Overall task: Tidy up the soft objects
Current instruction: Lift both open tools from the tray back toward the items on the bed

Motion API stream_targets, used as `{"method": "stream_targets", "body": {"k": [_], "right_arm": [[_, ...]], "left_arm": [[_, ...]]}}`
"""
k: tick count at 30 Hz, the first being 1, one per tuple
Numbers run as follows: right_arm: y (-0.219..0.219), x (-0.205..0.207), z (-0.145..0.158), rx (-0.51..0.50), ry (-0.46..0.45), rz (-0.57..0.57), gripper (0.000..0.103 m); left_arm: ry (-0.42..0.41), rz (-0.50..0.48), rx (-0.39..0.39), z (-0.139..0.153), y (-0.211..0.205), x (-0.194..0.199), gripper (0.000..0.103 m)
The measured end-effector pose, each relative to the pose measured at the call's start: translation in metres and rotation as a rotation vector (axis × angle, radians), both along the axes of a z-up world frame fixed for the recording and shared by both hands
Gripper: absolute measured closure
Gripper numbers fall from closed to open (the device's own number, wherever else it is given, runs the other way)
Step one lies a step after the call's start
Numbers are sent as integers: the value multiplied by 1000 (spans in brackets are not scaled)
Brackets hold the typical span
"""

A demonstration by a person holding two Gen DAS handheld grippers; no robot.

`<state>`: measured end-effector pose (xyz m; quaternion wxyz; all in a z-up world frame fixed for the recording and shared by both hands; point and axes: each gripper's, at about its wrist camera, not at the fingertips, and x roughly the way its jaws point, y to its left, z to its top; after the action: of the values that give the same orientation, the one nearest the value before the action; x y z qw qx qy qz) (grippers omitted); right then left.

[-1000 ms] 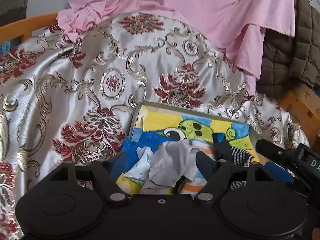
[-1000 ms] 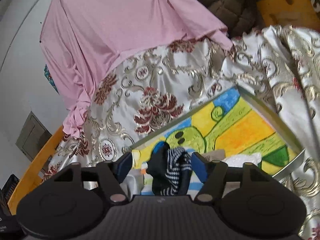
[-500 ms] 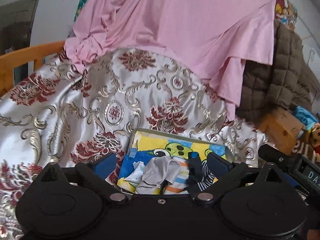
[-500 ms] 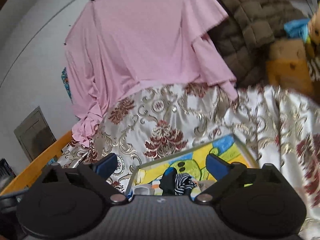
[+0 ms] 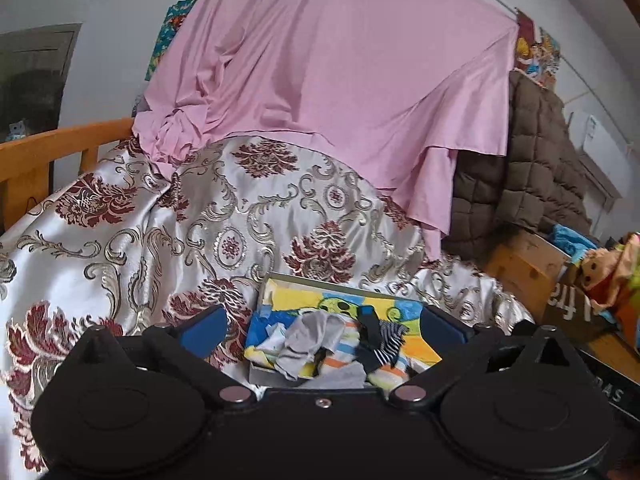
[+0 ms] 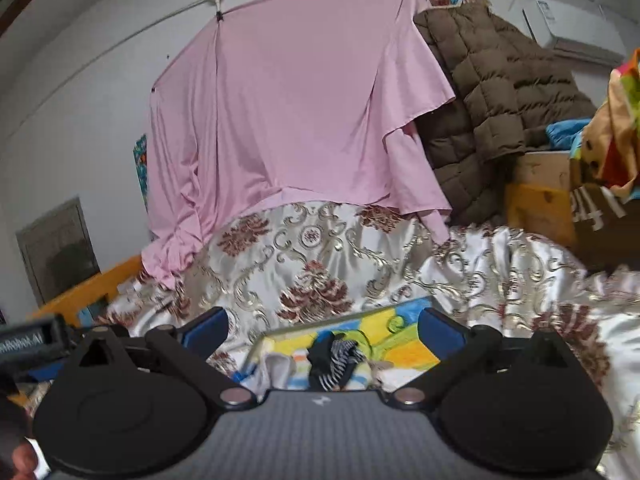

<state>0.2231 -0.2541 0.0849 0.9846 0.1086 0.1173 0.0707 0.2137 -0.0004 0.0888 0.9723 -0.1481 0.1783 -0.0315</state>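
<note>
A shallow box with a bright cartoon lining lies on the brocade cloth. Socks lie in it: a grey sock, a black and white striped sock and orange-striped ones. My left gripper is open and empty, held back above the box's near side. My right gripper is open and empty too, also drawn back from the box; the striped sock lies below it.
A pink sheet hangs behind the cloth. A brown quilted jacket hangs at the right over cardboard boxes and a stuffed toy. A wooden rail runs at the left.
Both grippers opened wide, let go of the socks they held over the box, and pulled back and up. The grey and striped socks now lie in the box.
</note>
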Motion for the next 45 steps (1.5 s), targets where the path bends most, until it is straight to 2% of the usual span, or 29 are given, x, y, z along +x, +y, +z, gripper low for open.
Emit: {"method": "stream_targets", "body": {"k": [7, 20, 32, 45], "right_arm": [[13, -32, -2, -30, -25, -19, 0], [29, -88, -19, -101, -83, -51, 0], [36, -114, -44, -138, -8, -71, 0], [48, -117, -71, -207, 103, -39, 0]], "left_arm": [[-35, -33, 35, -12, 5, -35, 1], [-43, -18, 54, -41, 25, -86, 1], [16, 13, 81, -65, 38, -115, 1], [139, 48, 156, -84, 32, -110, 1]]}}
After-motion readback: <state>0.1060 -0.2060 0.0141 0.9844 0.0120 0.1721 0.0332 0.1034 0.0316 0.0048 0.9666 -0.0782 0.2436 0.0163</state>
